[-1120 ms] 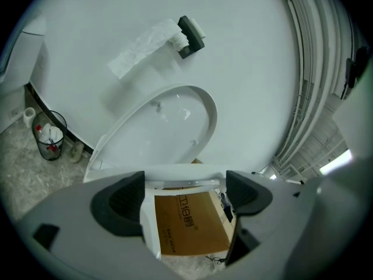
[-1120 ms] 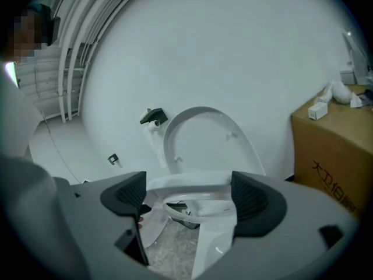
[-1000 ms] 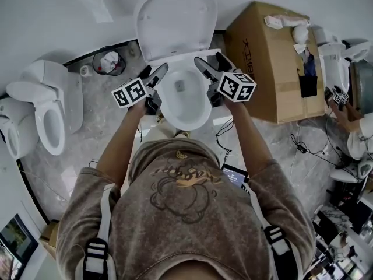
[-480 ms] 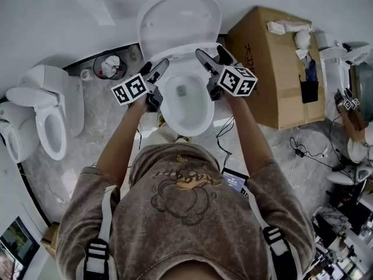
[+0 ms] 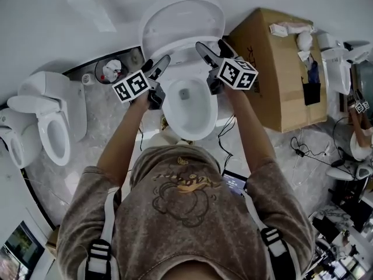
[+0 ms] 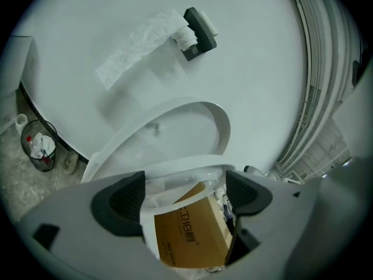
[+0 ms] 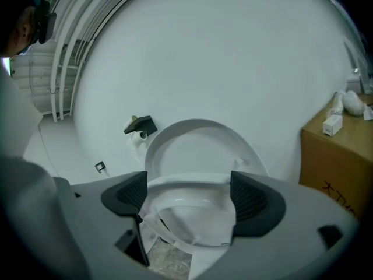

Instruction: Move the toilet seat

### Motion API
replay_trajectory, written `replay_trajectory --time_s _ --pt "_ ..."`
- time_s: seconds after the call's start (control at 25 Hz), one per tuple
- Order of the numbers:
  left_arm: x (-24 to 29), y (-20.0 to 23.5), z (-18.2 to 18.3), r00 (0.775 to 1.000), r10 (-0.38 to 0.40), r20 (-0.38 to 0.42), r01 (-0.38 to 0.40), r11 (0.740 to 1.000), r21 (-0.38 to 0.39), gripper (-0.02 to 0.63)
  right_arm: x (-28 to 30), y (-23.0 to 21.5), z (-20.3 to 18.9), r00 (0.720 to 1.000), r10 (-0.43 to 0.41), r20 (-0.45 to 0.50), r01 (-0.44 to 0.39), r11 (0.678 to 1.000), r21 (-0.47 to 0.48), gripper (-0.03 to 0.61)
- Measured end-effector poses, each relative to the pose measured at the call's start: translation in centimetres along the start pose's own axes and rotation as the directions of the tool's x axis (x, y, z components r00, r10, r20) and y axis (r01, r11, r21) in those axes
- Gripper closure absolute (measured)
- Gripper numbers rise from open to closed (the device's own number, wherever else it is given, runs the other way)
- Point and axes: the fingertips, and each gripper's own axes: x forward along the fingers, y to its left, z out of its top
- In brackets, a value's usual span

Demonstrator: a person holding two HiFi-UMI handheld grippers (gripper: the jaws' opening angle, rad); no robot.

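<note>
The white toilet stands against the wall with its lid (image 5: pixel 182 25) upright. The seat ring (image 5: pixel 182 56) is tilted up between the lid and the bowl (image 5: pixel 191 107). My left gripper (image 5: pixel 155 66) is open at the ring's left side and my right gripper (image 5: pixel 213 48) is open at its right side. In the left gripper view the ring's edge (image 6: pixel 186 174) runs across between the wide-apart jaws of that gripper (image 6: pixel 183 197), below the lid (image 6: pixel 169 139). In the right gripper view the ring (image 7: pixel 189 184) likewise spans that gripper (image 7: pixel 187 197). Whether the jaws touch the ring is not visible.
A big cardboard box (image 5: pixel 280 69) stands right of the toilet. A second toilet (image 5: pixel 49 121) and a small waste bin (image 5: pixel 109 72) are at the left. A paper-roll holder (image 6: pixel 195 25) hangs on the wall. Cables (image 5: pixel 303 150) trail over the marble floor.
Both grippers have edged a little further toward the wall and the lid, staying on either side of the seat ring. Their jaws stay open.
</note>
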Motion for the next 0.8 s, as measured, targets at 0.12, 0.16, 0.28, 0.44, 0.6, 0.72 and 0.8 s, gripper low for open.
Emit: replay_trajectory --time_s 0.12,0.16,0.28,0.44,0.6,0.72,0.8 --pt "0.6 0.4 0.8 1.000 -0.001 -0.005 0.001 1.000 0.003 0.186 1.2 -0.2 0.5 1.000 -0.006 0.001 0.006 1.000 -0.003 0.138" --pt "0.8 0.5 1.1 1.000 -0.001 -0.006 0.001 1.000 0.004 0.186 1.6 -0.2 0.6 1.000 -0.008 0.001 0.008 1.000 -0.004 0.138" --pt "1.2 0.8 1.7 1.000 -0.001 -0.007 0.001 1.000 0.005 0.186 2.5 -0.4 1.1 1.000 -0.012 0.002 0.012 1.000 -0.003 0.138" --pt "1.6 0.8 2.1 1.000 0.002 -0.004 -0.002 1.000 -0.001 0.186 3.1 -0.5 1.4 1.000 -0.012 -0.002 0.012 1.000 -0.003 0.138" --pt "2.0 1.0 2.5 1.000 0.009 -0.008 -0.009 1.000 -0.001 0.186 3.7 -0.7 1.6 1.000 -0.019 -0.012 0.018 1.000 -0.024 0.138" --pt "2.1 1.1 2.6 1.000 0.018 -0.020 -0.019 1.000 -0.017 0.186 3.8 -0.8 1.4 0.999 -0.024 -0.023 0.023 0.999 -0.047 0.138" --pt "1.9 0.7 2.7 0.999 0.015 -0.028 -0.016 1.000 -0.008 0.186 3.5 -0.6 1.5 1.000 -0.017 -0.026 0.016 0.998 -0.053 0.138"
